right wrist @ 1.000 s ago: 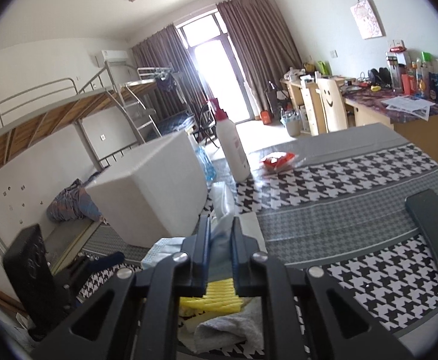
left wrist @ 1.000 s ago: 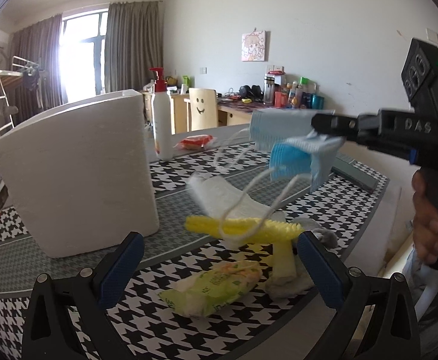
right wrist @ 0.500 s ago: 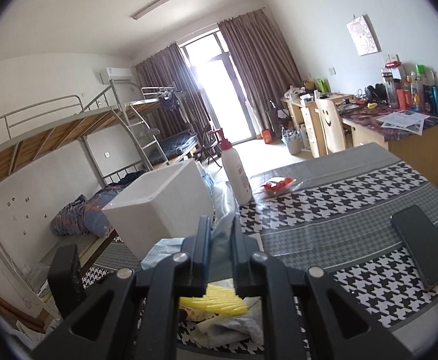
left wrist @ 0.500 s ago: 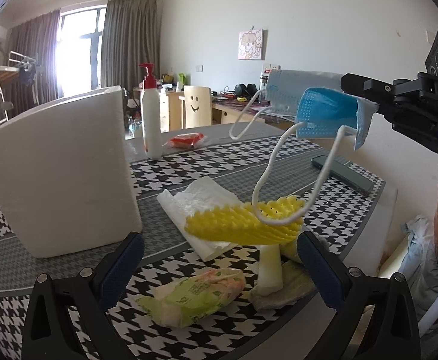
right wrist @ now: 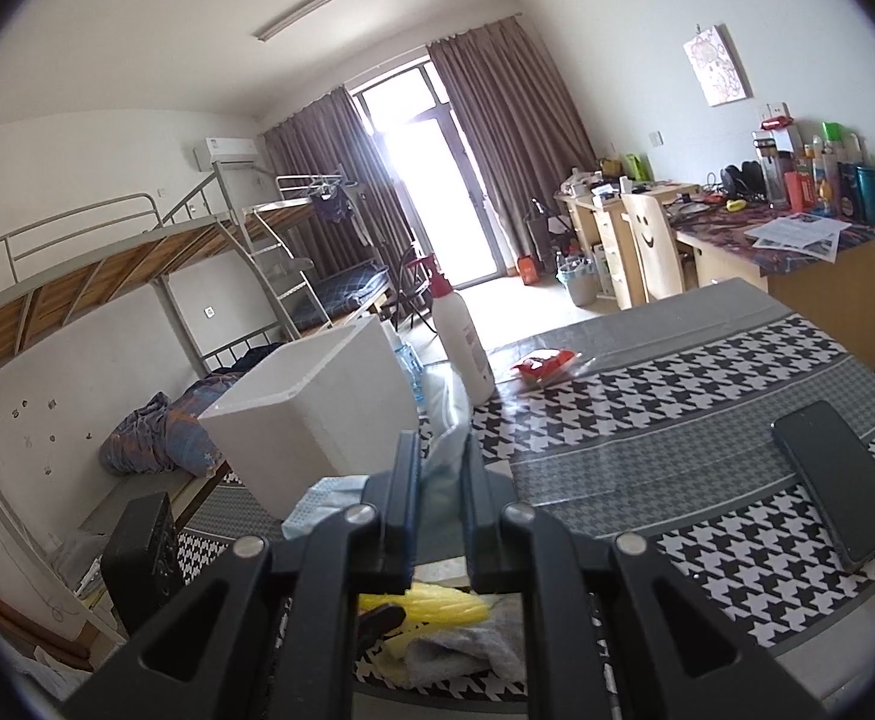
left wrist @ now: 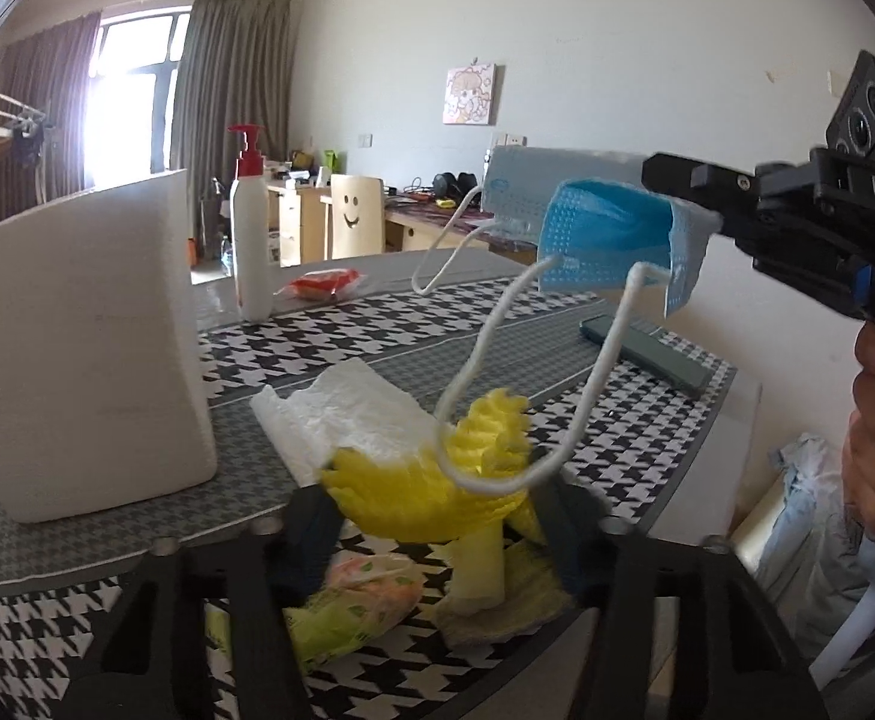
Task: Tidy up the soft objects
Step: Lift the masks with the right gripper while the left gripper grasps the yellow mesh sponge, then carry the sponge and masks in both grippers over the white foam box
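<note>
One legible marking: "DAS" on the right tool (left wrist: 671,180) gripping the mask (left wrist: 611,246).

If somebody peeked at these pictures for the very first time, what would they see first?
Probably the blue pleated face mask, pinched in the right gripper and hanging in the air over the black-and-white checked table. One white ear loop is caught on the spiky yellow sponge brush between the closing left gripper jaws. A big white foam box stands left.

Left gripper (left wrist: 437,531) jaws closing around yellow foam brush (left wrist: 431,498) – mask's ear loop (left wrist: 497,483) draped over it. Right gripper (left wrist: 686,195) pinches blue mask (left wrist: 611,240) aloft – white foam box (left wrist: 83,342) at left.
</note>
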`<state>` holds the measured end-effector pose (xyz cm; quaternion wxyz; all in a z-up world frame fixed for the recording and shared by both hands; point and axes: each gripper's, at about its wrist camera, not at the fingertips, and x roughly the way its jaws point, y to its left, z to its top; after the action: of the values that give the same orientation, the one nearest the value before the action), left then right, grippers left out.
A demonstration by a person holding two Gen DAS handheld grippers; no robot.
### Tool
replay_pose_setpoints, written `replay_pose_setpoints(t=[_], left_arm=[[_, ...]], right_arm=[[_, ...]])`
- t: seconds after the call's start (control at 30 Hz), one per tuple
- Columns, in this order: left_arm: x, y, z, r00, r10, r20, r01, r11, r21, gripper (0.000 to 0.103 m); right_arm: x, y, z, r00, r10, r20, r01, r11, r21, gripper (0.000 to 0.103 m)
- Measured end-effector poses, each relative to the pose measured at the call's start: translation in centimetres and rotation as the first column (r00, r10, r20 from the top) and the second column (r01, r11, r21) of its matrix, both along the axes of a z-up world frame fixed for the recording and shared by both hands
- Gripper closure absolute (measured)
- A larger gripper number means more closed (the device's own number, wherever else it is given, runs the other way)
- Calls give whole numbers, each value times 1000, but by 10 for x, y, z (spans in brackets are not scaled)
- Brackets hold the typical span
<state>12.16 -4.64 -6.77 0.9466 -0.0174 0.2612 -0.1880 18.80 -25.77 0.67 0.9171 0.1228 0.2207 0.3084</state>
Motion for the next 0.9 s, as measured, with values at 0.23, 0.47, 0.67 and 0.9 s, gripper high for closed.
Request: replay_pose_setpoints(t=[0.23, 0.47, 0.67, 0.9], left_arm=[[5, 2, -4, 999, -22, -43, 20, 999, -30, 81], [-4, 10, 5, 999, -10, -36, 9, 999, -36, 82], [-12, 19, 27, 1000, 22, 21, -22, 999, -30, 82], [-17, 29, 44, 996, 79, 47, -78, 997, -7, 82]], right_arm=[[0, -2, 0, 1000, -6, -1, 6, 1000, -5, 88], [-3, -4, 12, 999, -33, 31, 33, 999, 2, 88], [-11, 7, 15, 996, -56, 74, 60, 997, -47, 88], [-11, 10, 15, 993, -65, 98, 72, 995, -70, 88]])
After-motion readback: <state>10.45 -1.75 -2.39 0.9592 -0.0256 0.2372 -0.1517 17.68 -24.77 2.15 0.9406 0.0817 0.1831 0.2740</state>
